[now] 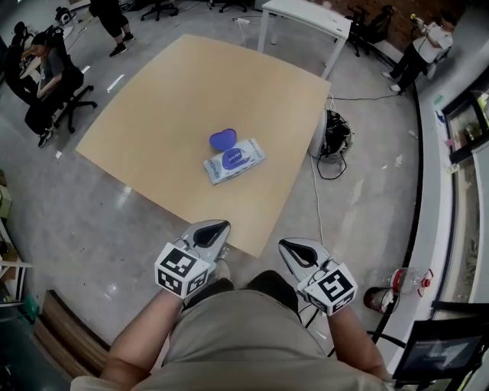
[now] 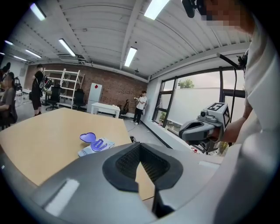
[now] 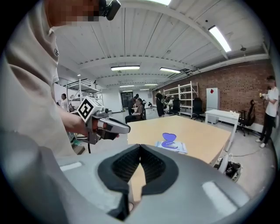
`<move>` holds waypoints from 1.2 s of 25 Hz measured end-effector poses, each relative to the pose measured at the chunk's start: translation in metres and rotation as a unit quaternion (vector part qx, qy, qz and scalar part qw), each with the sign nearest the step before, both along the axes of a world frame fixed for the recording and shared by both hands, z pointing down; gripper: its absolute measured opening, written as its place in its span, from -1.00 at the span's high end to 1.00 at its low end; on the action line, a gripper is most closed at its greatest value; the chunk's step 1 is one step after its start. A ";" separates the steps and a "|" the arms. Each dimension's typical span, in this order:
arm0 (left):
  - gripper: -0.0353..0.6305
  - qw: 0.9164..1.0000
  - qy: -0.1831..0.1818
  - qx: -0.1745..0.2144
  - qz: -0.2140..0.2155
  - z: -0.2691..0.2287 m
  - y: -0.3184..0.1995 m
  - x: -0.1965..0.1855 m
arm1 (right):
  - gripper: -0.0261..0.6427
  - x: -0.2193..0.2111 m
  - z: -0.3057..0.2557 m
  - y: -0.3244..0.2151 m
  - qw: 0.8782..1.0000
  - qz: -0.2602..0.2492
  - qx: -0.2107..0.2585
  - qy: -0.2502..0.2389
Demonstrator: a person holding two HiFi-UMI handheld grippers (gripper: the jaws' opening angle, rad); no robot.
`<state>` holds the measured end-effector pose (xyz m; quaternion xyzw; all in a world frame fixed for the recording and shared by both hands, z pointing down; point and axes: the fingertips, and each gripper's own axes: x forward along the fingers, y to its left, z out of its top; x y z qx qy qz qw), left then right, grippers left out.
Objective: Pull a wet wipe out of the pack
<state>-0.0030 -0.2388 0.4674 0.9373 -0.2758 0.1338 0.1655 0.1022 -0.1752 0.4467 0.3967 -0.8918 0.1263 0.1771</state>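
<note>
A white and blue wet wipe pack (image 1: 234, 159) lies flat near the middle of the wooden table (image 1: 168, 99), with its purple lid (image 1: 222, 140) flipped open behind it. Both grippers are held close to my body, short of the table's near corner and well away from the pack. My left gripper (image 1: 221, 226) is shut and holds nothing. My right gripper (image 1: 284, 245) is also shut and holds nothing. In the left gripper view the pack (image 2: 97, 145) lies far ahead to the left of the jaws. In the right gripper view the pack (image 3: 171, 146) lies ahead, slightly right.
A white table (image 1: 306, 15) stands beyond the far corner. Cables and a dark bundle (image 1: 336, 137) lie on the floor right of the wooden table. A seated person (image 1: 46, 69) is at the far left, another person (image 1: 428, 42) stands at the far right.
</note>
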 end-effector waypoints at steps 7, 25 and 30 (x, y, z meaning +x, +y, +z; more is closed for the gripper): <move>0.89 0.998 -0.029 -0.043 -0.042 0.063 -0.076 -0.008 | 0.92 -0.008 0.042 -0.074 0.998 -0.041 -0.016 0.035; 0.89 0.957 -0.137 -0.163 -0.195 0.212 -0.210 -0.001 | 0.88 0.020 0.145 -0.258 0.977 -0.184 -0.068 0.081; 0.89 0.949 -0.150 -0.182 -0.210 0.235 -0.222 -0.003 | 0.84 0.014 0.171 -0.296 0.970 -0.209 -0.071 0.101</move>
